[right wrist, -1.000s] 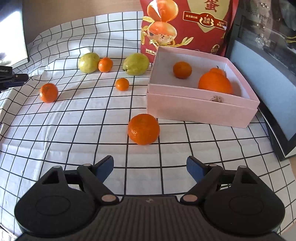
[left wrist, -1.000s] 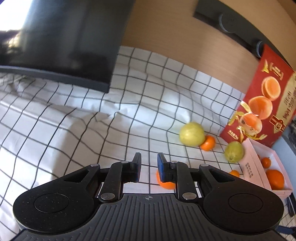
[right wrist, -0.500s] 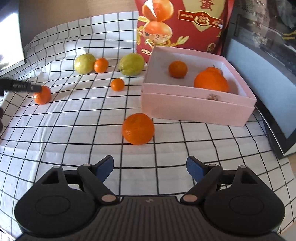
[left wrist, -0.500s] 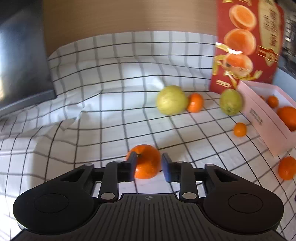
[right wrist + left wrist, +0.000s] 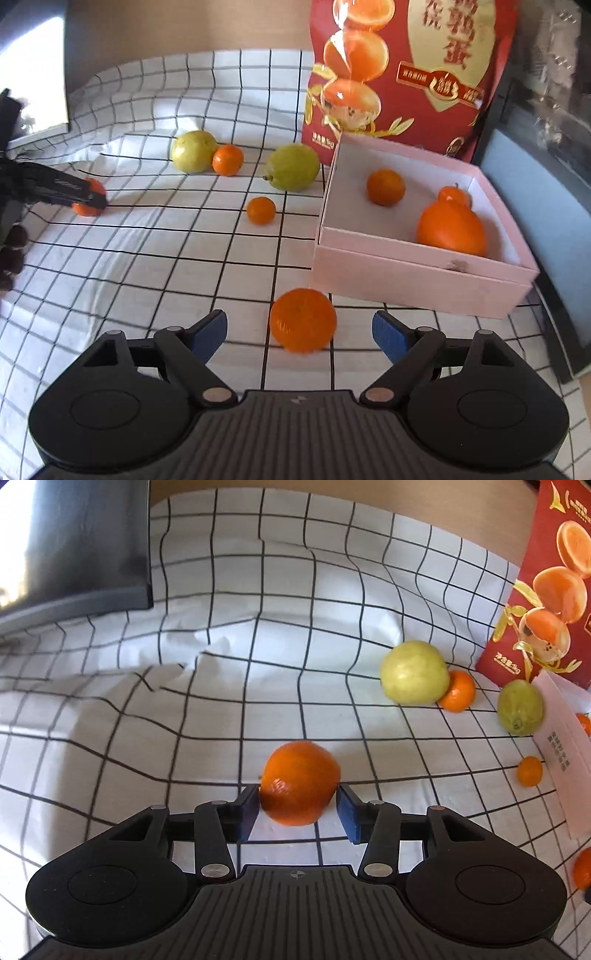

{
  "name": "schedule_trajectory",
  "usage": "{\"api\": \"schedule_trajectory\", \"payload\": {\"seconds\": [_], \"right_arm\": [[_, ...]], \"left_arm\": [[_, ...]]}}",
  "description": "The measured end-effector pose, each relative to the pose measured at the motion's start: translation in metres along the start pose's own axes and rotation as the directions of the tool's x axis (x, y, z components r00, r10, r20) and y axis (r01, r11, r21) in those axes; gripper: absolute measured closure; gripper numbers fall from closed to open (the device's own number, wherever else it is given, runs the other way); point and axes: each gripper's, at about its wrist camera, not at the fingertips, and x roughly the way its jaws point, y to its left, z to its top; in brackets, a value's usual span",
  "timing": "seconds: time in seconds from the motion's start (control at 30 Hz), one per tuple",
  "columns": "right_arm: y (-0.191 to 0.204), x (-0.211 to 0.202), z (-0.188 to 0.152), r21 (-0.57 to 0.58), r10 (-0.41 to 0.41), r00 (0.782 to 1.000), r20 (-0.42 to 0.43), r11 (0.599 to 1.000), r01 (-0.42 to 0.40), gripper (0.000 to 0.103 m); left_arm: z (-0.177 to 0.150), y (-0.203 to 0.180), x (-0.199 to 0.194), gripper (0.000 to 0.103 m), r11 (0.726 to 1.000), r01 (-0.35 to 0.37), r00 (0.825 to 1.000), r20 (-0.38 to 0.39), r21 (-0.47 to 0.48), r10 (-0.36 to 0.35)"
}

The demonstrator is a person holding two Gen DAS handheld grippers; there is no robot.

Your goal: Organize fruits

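I take the pink box (image 5: 417,266) as my landmark and work from the far left toward it

Farthest left of the box, my left tongs (image 5: 297,806) sit low over the checked cloth (image 5: 147,738) with a mandarin (image 5: 300,782) between the two pads. The jaws are opening as I settle around it; the left pad looks to be touching the peel, the right pad stands just off it, so nothing is gripped and the fruit rests on the cloth. In the right view the same mandarin peeps out behind my left fingers, well apart from the box

Closer to the box lie a pale guava (image 5: 194,151) with a small mandarin (image 5: 227,159) touching it, then a greener guava (image 5: 293,167) just beside the box's back corner, and a tiny kumquat (image 5: 260,210) near its left wall

Just in front of the box's near left corner, a big orange (image 5: 303,319) sits between my right tongs (image 5: 299,334), which are spread wide and touch nothing

Inside the box there are three orange fruits already, so I judge the sorting partly done, with six pieces on the cloth. The step in hand is the double pick. Next I need to centre each fruit between the pads, squeeze gently so the round skins don't squirt out, lift clear of the box wall, and lower them inside
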Motion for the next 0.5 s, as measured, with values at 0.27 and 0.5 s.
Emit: {"api": "schedule_trajectory", "payload": {"seconds": [0.27,0.5], "right_arm": [[-0.017,0.032,0.001,0.087,0.025,0.997,-0.079,0.996,-0.018,0.030],[-0.008,0.027,0.002,0.037,0.045,0.997,-0.060,0.998,-0.043,0.057]], "left_arm": [[-0.005,-0.002,-0.002,0.055,1.000,0.008,1.000,0.022,0.005,-0.008],[-0.010,-0.017,-0.017,0.056,0.992,0.126,0.992,0.007,-0.008,-0.126]]}}
